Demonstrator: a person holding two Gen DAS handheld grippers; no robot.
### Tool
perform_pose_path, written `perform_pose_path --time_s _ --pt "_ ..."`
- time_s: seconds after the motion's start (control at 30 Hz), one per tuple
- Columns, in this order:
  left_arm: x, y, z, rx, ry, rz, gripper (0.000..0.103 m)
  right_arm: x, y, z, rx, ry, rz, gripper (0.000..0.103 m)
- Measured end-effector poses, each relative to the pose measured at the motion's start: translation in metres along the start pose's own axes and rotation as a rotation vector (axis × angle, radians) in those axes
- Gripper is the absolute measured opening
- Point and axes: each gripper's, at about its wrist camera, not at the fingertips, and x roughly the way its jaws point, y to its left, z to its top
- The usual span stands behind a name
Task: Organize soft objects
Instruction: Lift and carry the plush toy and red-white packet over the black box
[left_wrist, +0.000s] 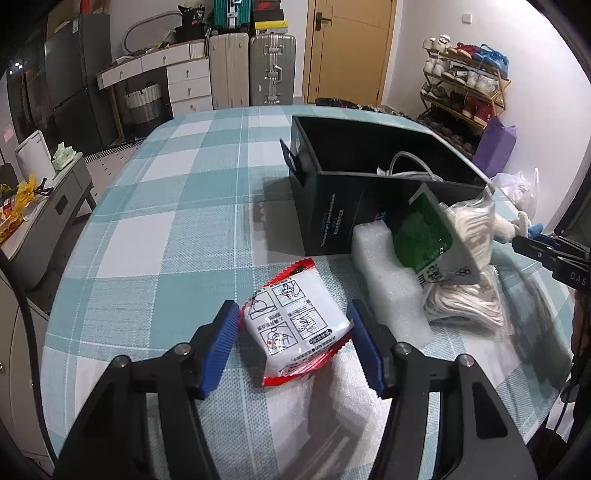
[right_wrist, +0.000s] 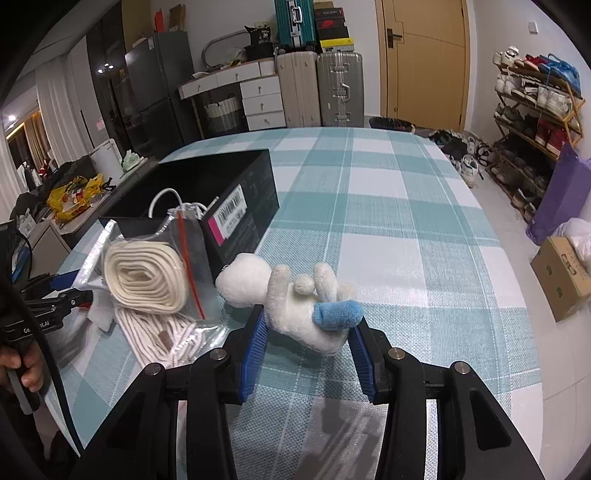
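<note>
Left wrist view: left tongs (left_wrist: 293, 345) spread wide around red-and-white packet (left_wrist: 295, 320) at the bench's near edge. Right wrist view: right tongs (right_wrist: 308, 349) grip plush toy (right_wrist: 295, 301); next, carry it into the black box (right_wrist: 207, 188), likely

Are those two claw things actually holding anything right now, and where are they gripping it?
The left gripper brackets the white-and-red packet across its sides; the right gripper brackets the white plush toy around its body. Firm clamping cannot be told.
</note>
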Motion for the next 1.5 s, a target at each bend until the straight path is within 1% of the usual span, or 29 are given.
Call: perform_pose_path --time_s 0.23,0.4,0.6,0.8,1.1,1.5 --pt "-0.019 0.003 0.007 -0.010 -0.054 0.010 0.060 -0.014 0.000 0.004 0.011 -0.048 -0.013 0.044" --pt "-0.033 0.005 0.019 -0.012 -0.118 0.016 0.060 -0.026 0.000 0.009 0.019 -0.096 -0.011 0.044" --pt "-0.046 0.001 0.036 0.001 -0.183 -0.002 0.060 -0.040 0.007 0.017 0.015 -0.147 -0.005 0.044" --pt "-0.053 -0.006 0.053 0.024 -0.224 -0.016 0.060 -0.048 0.022 0.029 -0.004 -0.184 -0.004 0.044" --pt "-0.047 -0.022 0.073 0.057 -0.249 -0.034 0.060 -0.045 0.046 0.049 -0.051 -0.192 0.000 0.044" --pt "-0.029 -0.039 0.094 0.086 -0.245 -0.047 0.060 -0.025 0.066 0.071 -0.077 -0.178 -0.013 0.044"
